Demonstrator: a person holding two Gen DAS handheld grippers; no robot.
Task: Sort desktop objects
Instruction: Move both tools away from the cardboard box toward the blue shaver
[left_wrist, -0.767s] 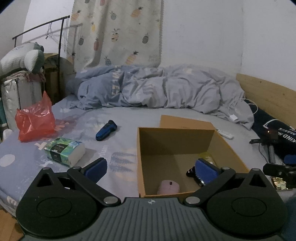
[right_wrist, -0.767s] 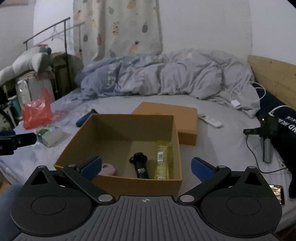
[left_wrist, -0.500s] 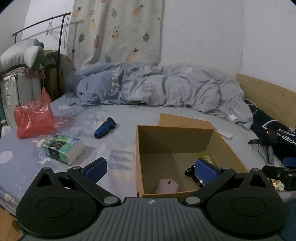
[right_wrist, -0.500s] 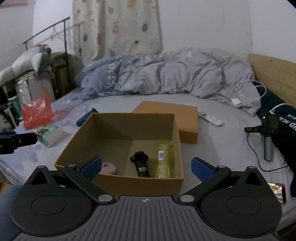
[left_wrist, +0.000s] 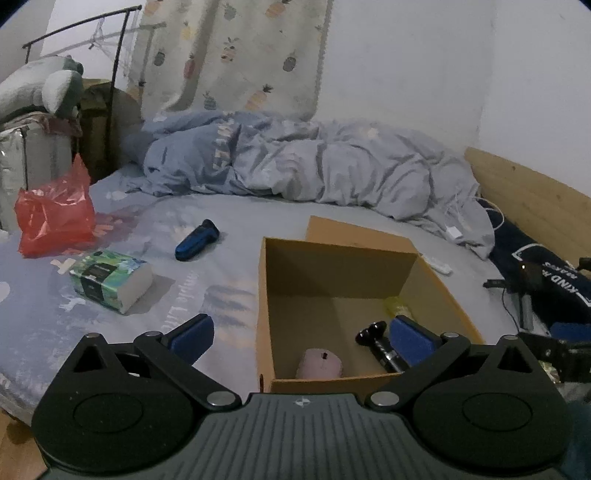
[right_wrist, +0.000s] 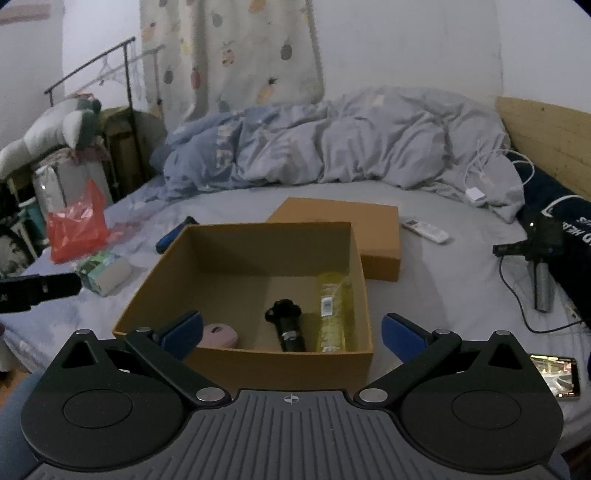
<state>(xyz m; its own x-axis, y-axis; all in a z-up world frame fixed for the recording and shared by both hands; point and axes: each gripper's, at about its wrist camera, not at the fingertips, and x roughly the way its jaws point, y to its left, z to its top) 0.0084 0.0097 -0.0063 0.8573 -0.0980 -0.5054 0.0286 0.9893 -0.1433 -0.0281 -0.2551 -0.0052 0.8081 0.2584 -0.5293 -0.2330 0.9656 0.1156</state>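
L view nearer; shaver (left_wrist: 197, 240) well beyond fingers (left_wrist: 192, 334).

Open brown cardboard box (right_wrist: 258, 354) on the bed holds a pink mouse (right_wrist: 221, 335) at near left, a black flashlight (right_wrist: 287, 325) centre, a yellow bottle (right_wrist: 332, 310) lying along the right wall. Outside, left: tissue pack (left_wrist: 110, 282), blue shaver (left_wrist: 196, 240) farther back.

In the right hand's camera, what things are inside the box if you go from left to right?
Pink mouse → black flashlight → yellow bottle, all lying on the floor of the cardboard box.
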